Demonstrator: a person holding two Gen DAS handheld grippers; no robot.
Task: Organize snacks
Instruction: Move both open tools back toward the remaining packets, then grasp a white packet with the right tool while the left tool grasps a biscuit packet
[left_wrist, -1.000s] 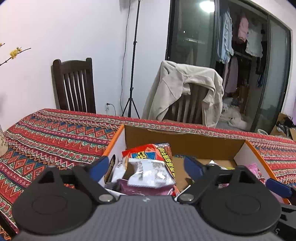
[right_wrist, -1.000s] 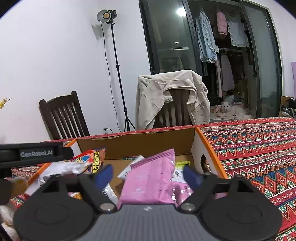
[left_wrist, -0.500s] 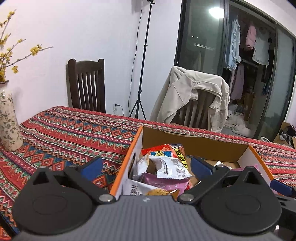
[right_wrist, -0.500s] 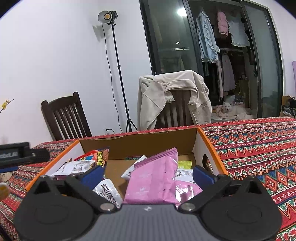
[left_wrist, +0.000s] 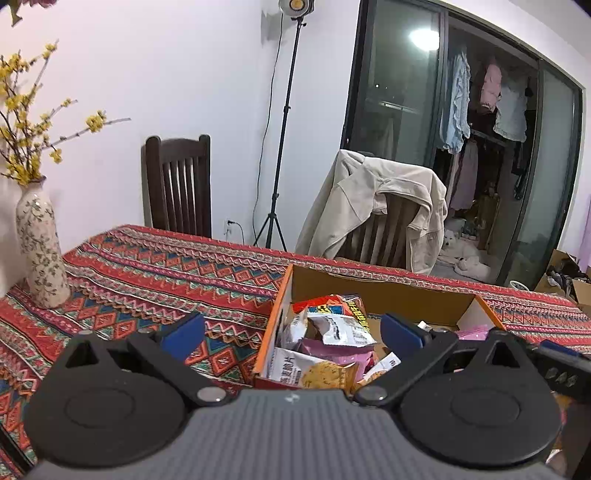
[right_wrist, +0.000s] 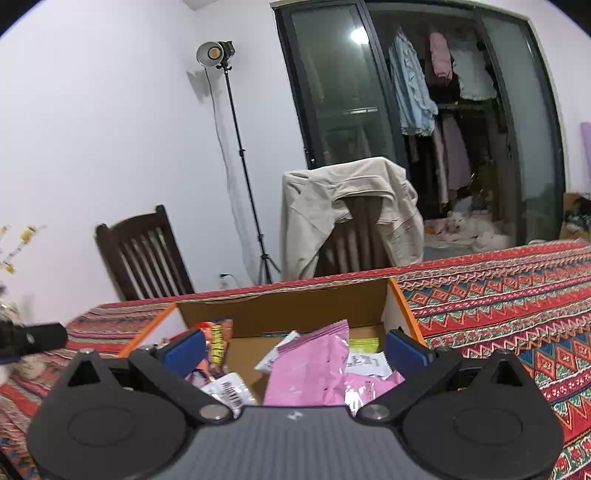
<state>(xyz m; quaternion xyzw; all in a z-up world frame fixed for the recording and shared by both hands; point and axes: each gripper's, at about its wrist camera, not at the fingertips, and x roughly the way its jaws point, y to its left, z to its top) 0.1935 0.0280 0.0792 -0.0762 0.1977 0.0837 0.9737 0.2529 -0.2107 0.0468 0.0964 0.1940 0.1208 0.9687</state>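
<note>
An open cardboard box (left_wrist: 373, 286) with orange edges sits on the patterned table and holds several snack packets. In the left wrist view I see a red packet (left_wrist: 325, 303), a white packet (left_wrist: 338, 328) and a cookie packet (left_wrist: 314, 371). My left gripper (left_wrist: 291, 332) is open, hovering over the box's left wall with nothing between its blue pads. In the right wrist view the box (right_wrist: 295, 302) holds a pink packet (right_wrist: 310, 373). My right gripper (right_wrist: 295, 349) is open above it, apart from the packet.
A flowered vase (left_wrist: 40, 251) with yellow blossoms stands at the table's left end. Two wooden chairs (left_wrist: 179, 184) stand behind the table, one draped with a beige jacket (left_wrist: 376, 206). A light stand (left_wrist: 280, 147) is by the wall. The other gripper's tip (right_wrist: 29, 338) shows at left.
Both grippers pulled back and rose away from the box. The left one shifted left, bringing the vase into view. Both sets of jaws spread a little wider, leaving packets lying in the box.
</note>
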